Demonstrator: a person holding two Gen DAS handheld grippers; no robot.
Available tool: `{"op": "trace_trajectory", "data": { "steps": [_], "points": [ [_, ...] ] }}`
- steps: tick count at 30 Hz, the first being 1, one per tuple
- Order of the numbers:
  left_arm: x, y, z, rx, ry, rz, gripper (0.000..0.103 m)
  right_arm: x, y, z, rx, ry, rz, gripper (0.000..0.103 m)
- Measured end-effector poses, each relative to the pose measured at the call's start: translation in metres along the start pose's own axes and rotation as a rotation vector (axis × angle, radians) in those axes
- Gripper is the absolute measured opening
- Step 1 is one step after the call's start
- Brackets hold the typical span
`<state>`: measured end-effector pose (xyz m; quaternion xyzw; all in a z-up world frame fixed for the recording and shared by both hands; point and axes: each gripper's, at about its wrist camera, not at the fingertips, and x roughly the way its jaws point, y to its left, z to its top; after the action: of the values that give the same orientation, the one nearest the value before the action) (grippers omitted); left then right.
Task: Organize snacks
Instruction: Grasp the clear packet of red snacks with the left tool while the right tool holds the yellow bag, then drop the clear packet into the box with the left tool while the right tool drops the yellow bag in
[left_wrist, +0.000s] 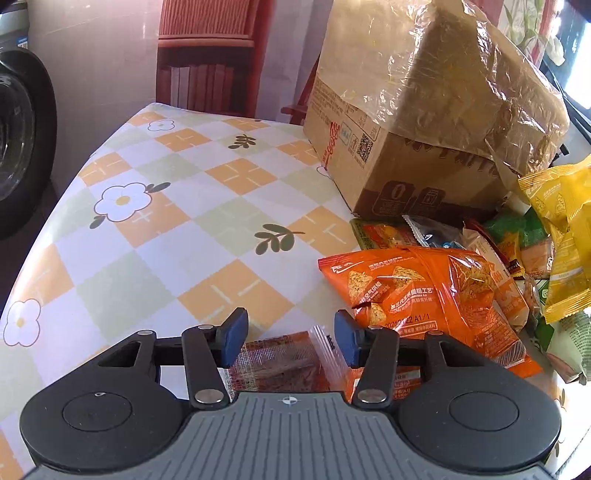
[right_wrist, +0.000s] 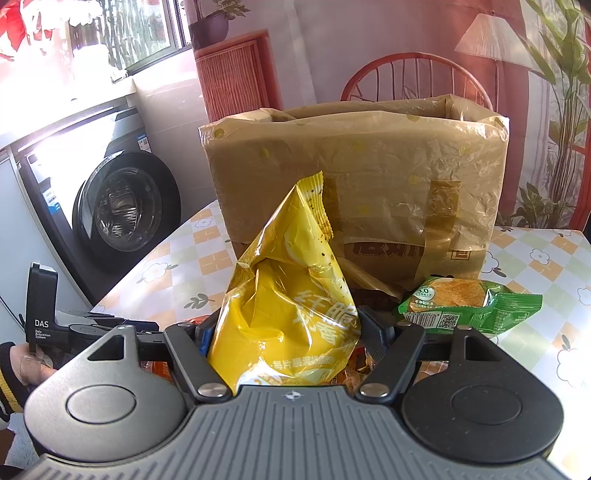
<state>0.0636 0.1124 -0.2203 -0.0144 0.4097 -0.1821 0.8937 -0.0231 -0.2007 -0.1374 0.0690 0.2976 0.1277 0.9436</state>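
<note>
Snacks: loose pile on checked tablecloth (left_wrist: 166, 236) before lined cardboard box (right_wrist: 354, 184). My right gripper (right_wrist: 286, 332) clenched on yellow chip bag (right_wrist: 288, 302), bag raised, pointing at box. My left gripper (left_wrist: 291, 332) released, pads apart, empty, hovering over small clear-wrapped red packet (left_wrist: 280, 362), orange chip bag (left_wrist: 417, 291) just beside. Step, as I judge: carrying yellow bag to box. Next: lift over box rim, let go inside; left could close on packet.

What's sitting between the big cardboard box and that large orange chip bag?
In the left wrist view, a small green-edged snack packet and a clear dark one lie between the cardboard box and the orange chip bag.
</note>
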Motion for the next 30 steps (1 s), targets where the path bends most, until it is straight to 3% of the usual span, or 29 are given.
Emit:
{"op": "trace_trajectory", "data": {
  "steps": [8, 18, 21, 23, 30],
  "points": [
    [-0.028, 0.0, -0.025, 0.001, 0.012, 0.021, 0.055, 0.002, 0.002, -0.001, -0.001, 0.002, 0.014, 0.074],
    [-0.013, -0.026, -0.023, 0.153, 0.006, 0.162, 0.058, 0.002, 0.002, -0.001, -0.007, 0.003, 0.014, 0.074],
    [-0.013, -0.024, -0.023, 0.128, -0.005, 0.177, 0.055, 0.002, 0.0, -0.001, -0.001, 0.003, 0.008, 0.074],
    [-0.016, -0.021, -0.024, 0.111, -0.01, 0.189, 0.042, 0.002, 0.0, -0.001, 0.0, 0.004, 0.006, 0.074],
    [-0.035, -0.014, -0.014, 0.023, -0.061, 0.198, 0.04, 0.0, -0.001, 0.001, -0.004, -0.005, 0.01, 0.074]
  ]
}}
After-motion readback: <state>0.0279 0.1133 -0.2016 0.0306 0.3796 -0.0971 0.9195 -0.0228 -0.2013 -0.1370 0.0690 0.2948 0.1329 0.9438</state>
